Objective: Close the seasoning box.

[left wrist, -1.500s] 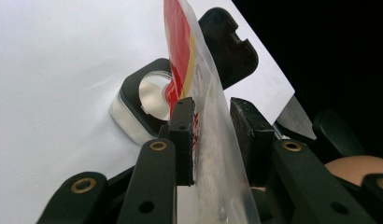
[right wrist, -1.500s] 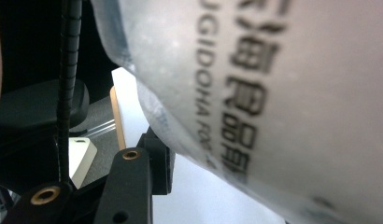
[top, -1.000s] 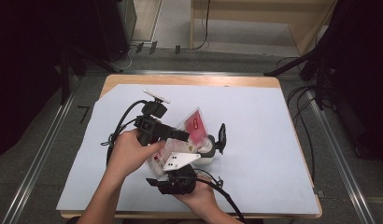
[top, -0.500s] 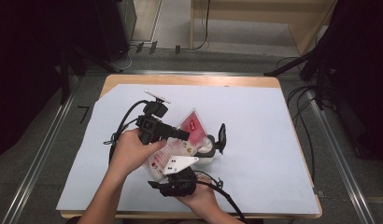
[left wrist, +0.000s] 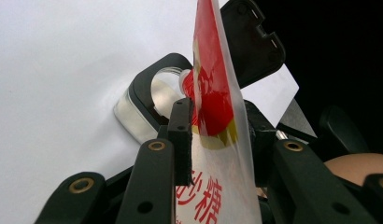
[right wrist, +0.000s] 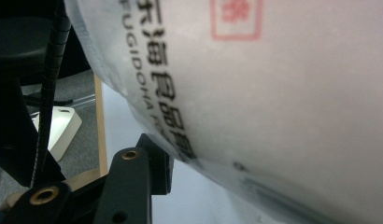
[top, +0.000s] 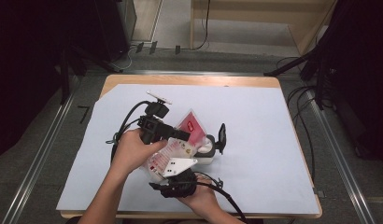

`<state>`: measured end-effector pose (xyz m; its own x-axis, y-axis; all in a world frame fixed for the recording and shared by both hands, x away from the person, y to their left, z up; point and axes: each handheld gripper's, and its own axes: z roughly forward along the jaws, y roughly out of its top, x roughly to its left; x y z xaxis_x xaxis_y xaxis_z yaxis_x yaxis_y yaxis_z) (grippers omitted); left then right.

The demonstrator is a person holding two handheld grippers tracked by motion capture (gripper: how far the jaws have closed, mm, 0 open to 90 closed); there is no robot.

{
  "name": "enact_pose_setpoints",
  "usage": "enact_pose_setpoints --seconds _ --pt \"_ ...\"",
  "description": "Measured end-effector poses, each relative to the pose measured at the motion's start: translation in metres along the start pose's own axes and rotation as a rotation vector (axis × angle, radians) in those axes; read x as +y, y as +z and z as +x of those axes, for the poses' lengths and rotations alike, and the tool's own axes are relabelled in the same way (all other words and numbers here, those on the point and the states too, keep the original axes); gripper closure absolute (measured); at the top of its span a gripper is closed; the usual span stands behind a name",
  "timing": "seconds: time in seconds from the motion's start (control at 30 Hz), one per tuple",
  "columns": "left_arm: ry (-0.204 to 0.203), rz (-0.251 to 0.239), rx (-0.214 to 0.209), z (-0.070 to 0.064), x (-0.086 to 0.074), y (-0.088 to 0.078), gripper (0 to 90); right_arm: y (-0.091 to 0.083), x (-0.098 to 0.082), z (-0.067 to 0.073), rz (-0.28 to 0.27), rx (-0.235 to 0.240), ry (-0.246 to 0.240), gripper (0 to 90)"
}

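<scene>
A clear pouch (top: 189,125) with a red top and red print, filled with white grains, hangs tilted over a small clear container (top: 207,148). The container's black lid (top: 222,135) stands flipped open. My left gripper (top: 184,136) comes in from the left and is shut on the pouch's red end. In the left gripper view both pads (left wrist: 181,135) pinch the pouch (left wrist: 213,98) just above the container (left wrist: 147,100). My right gripper (top: 167,158) reaches up from the near edge and is shut on the pouch's lower end. The pouch (right wrist: 273,93) bulges over one black finger (right wrist: 133,186) and hides the other.
A white sheet (top: 273,140) covers the wooden table (top: 189,80). Cables trail from both grippers over the sheet's left and near side. Dark floor, rails and stands surround the table.
</scene>
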<state>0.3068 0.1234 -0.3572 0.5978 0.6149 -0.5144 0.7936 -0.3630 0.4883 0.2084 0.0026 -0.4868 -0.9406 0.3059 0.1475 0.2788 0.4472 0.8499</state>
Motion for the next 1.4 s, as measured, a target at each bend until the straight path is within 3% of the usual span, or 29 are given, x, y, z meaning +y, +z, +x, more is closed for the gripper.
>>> enact_pose_setpoints --seconds 0.17,0.3,0.53,1.03,1.23,1.4 --pt "-0.002 0.001 -0.006 0.005 0.000 0.002 71.4 0.002 -0.004 -0.001 0.008 0.002 0.006 57.7" --pt "0.007 0.008 0.013 0.007 0.000 0.004 72.3 0.006 -0.009 -0.003 0.023 0.007 0.018 57.5" --pt "0.006 0.013 0.008 0.012 -0.003 0.000 81.5 0.009 -0.014 -0.006 0.032 -0.012 0.007 57.5" --pt "0.068 -0.037 -0.046 0.008 -0.010 -0.031 88.5 0.005 -0.013 -0.008 0.011 -0.028 -0.005 53.3" --pt "0.074 -0.046 -0.073 0.008 -0.013 -0.041 90.0 0.001 -0.012 -0.011 -0.003 -0.052 -0.006 49.9" --pt "0.075 -0.083 -0.086 0.007 -0.016 -0.049 90.0 -0.001 -0.011 -0.013 -0.009 -0.071 -0.006 48.3"
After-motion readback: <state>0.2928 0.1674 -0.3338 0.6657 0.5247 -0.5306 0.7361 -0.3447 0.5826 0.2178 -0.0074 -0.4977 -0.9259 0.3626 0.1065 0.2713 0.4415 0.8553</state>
